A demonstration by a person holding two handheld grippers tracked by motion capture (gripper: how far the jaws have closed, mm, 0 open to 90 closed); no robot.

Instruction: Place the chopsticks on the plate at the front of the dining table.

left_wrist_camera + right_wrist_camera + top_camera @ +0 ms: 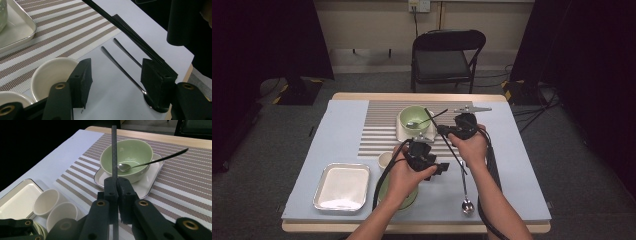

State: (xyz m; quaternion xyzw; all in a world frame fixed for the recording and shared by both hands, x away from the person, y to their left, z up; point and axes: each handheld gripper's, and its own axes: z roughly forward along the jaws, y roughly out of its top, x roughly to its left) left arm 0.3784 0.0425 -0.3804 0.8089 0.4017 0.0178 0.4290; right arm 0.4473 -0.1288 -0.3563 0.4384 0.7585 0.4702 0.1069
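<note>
My right gripper (453,132) (117,181) is shut on a thin black chopstick (457,156) (114,152), which slants across the table over the placemat edge. My left gripper (425,158) (115,72) hovers just left of it, jaws open with nothing pressed between the pads. In the left gripper view the chopstick (130,32) runs down to the outer top of the right-hand jaw. A metal spoon (466,197) (120,65) lies on the blue cloth below the open jaws. A green bowl (416,117) (126,155) with a second spoon (150,161) in it sits on a white square plate (150,188).
Two small white cups (47,201) (62,213) stand by the striped placemat (379,130). A metal tray (342,186) lies at the front left. Another green bowl (410,198) sits under my left hand. A black folding chair (447,55) stands behind the table.
</note>
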